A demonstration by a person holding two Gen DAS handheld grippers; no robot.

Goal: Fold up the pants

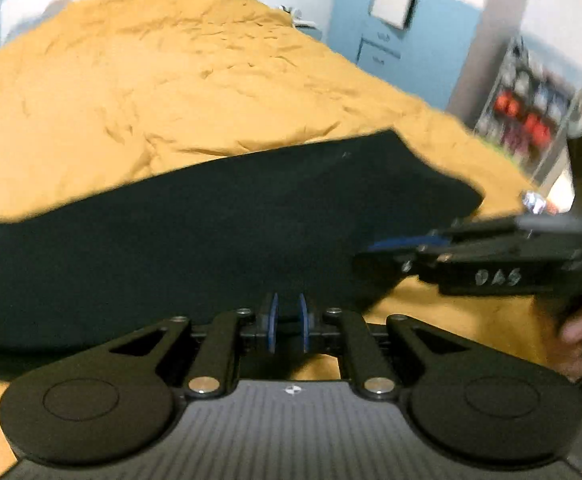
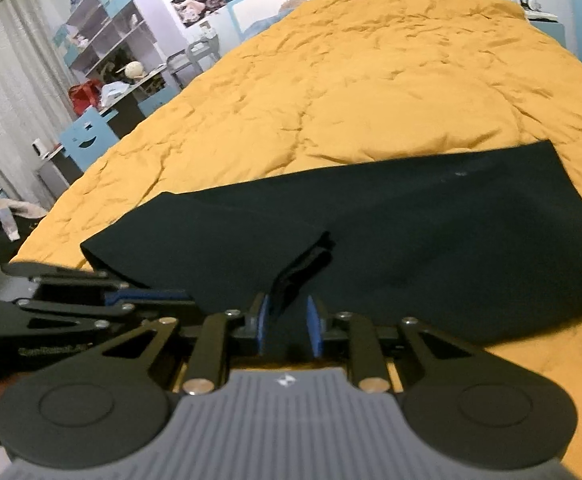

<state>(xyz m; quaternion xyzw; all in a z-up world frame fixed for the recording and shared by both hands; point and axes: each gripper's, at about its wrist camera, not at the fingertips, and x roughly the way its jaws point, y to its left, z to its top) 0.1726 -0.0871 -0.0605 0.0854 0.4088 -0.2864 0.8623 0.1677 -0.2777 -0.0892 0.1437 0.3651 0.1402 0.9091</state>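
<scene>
Pants (image 2: pixel 431 240) lie flat on the bed (image 2: pixel 351 80), both grippers' jaws narrowly parted at the near hem; next, pinching it to fold.

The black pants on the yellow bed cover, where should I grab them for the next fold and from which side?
Grip the pants at the raised cuff flap on their near edge, approaching low from the near side of the bed cover. That flap stands up off the cloth; the rest lies flat. The right hand-held gripper already faces it.
</scene>
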